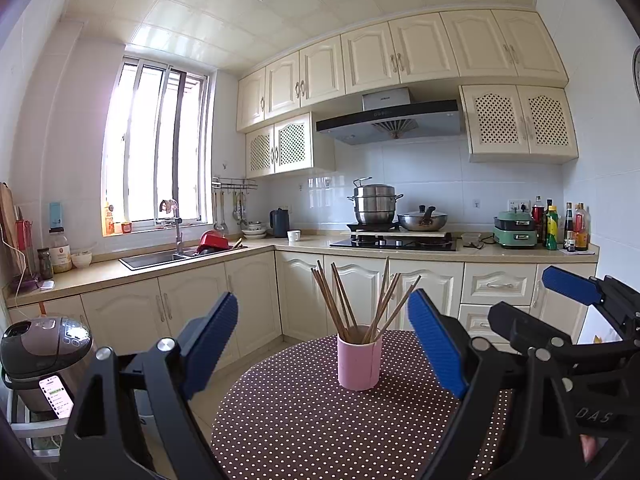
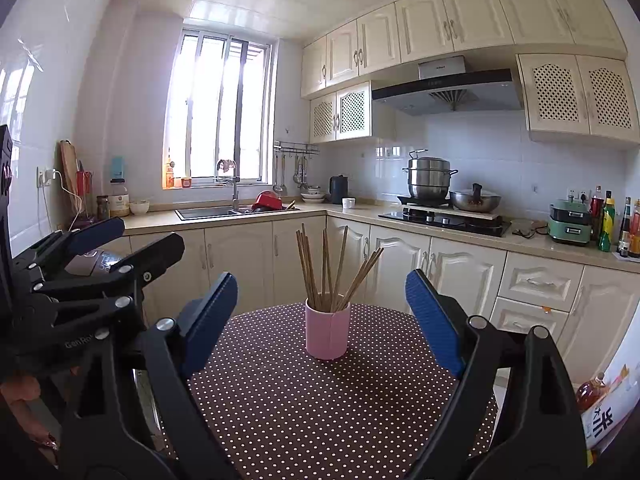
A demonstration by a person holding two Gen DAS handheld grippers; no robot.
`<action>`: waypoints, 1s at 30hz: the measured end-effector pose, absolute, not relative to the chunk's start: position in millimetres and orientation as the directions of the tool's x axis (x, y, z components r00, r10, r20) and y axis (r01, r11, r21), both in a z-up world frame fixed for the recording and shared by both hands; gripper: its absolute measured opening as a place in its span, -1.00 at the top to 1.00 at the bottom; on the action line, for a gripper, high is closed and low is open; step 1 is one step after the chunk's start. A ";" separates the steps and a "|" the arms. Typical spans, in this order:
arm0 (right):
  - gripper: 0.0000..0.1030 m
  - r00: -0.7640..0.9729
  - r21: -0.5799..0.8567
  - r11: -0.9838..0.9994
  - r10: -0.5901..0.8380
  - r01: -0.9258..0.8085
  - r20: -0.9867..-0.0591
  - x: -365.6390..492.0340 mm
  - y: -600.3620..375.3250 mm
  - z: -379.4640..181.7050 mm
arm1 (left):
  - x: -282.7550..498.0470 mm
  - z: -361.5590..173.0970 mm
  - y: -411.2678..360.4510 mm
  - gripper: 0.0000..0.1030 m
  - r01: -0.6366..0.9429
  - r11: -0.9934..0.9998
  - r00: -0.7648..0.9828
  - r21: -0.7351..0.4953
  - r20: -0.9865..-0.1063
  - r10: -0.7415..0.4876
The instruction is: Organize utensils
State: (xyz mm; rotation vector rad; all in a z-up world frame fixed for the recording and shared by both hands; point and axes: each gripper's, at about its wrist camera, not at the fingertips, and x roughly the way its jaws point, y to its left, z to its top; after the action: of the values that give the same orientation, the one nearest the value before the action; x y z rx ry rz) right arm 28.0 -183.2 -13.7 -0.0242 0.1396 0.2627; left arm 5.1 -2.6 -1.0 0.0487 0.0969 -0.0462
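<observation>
1. Closest to the lens in the left wrist view, the left hand-held gripper (image 1: 324,344) has its blue-padded fingers (image 1: 212,340) spread wide apart, with nothing between them.
2. Likewise in the right wrist view, the right hand-held gripper (image 2: 322,320) is spread wide and holds nothing; its blue pads (image 2: 434,322) stand on either side of the pink cup, well clear of it.
3. Each hand-held gripper shows in the other's view: the right one sits to the right of the pink cup in the left wrist view, the left one to the left of the cup in the right wrist view.
4. Beyond the fingertips, the pink cup (image 2: 328,334) stands upright on the round worktop (image 2: 320,412), which is covered in a dark brown cloth with white dots.
5. Wooden chopsticks (image 2: 330,270) stand in the pink cup, fanning outward at their upper ends.
6. Left of the cup and lower, a rice cooker (image 1: 42,350) sits with a lit phone (image 1: 56,396) leaning against it.
7. Far behind the cup, a kitchen counter (image 2: 360,210) runs along the wall, carrying a sink (image 2: 206,212), a gas stove (image 2: 446,218) with a steel steamer pot (image 2: 430,178) and a wok (image 2: 476,200).
8. Right of the stove, a green appliance (image 2: 570,222) and several bottles (image 2: 608,220) stand.
</observation>
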 end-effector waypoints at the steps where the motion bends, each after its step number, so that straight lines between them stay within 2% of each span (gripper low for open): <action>1: -0.65 0.956 -0.004 0.965 0.258 -0.261 -0.141 28.2 -183.8 -13.9 | 4.3 -0.4 -3.5 -0.66 0.048 0.998 0.994 0.047 -0.097 -0.044; 30: -0.66 0.954 0.004 0.966 0.256 -0.259 -0.152 31.8 -184.3 -16.0 | 5.5 -3.2 -5.8 -0.66 0.047 0.998 0.994 0.046 -0.105 -0.042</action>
State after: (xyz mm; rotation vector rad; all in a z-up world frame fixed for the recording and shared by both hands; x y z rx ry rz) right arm 31.8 -184.3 -16.0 -0.0164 0.1527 0.2615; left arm 5.5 -5.8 -3.2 0.0485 0.1045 -0.0450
